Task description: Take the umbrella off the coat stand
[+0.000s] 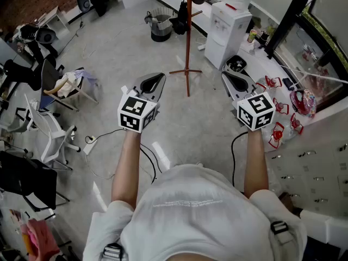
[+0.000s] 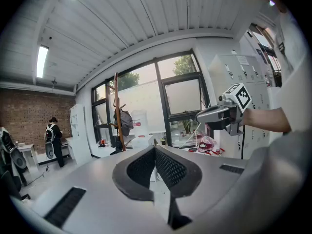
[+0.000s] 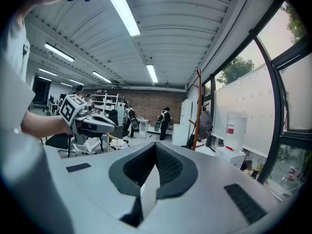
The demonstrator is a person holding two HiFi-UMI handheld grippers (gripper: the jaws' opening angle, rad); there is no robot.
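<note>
The coat stand (image 1: 188, 37) is a red-brown pole on spread feet, on the floor a few steps ahead of me. A grey bag (image 2: 126, 121) hangs from its upper pegs. A dark bundle (image 1: 181, 16) hangs lower against the pole; I cannot tell whether it is the umbrella. My left gripper (image 1: 156, 80) is held out level to the left of the stand's feet, jaws shut and empty. The right gripper (image 1: 231, 76) is at the same height to the right, jaws also shut on nothing. Both are well short of the stand.
A white water dispenser (image 1: 228, 29) stands just right of the stand, and a grey bin (image 1: 161, 26) behind it to the left. Office chairs (image 1: 46, 129) crowd the left side. Red items (image 1: 278, 129) lie at the right wall. A cable (image 1: 109, 140) runs over the floor. People (image 3: 165, 120) stand far off.
</note>
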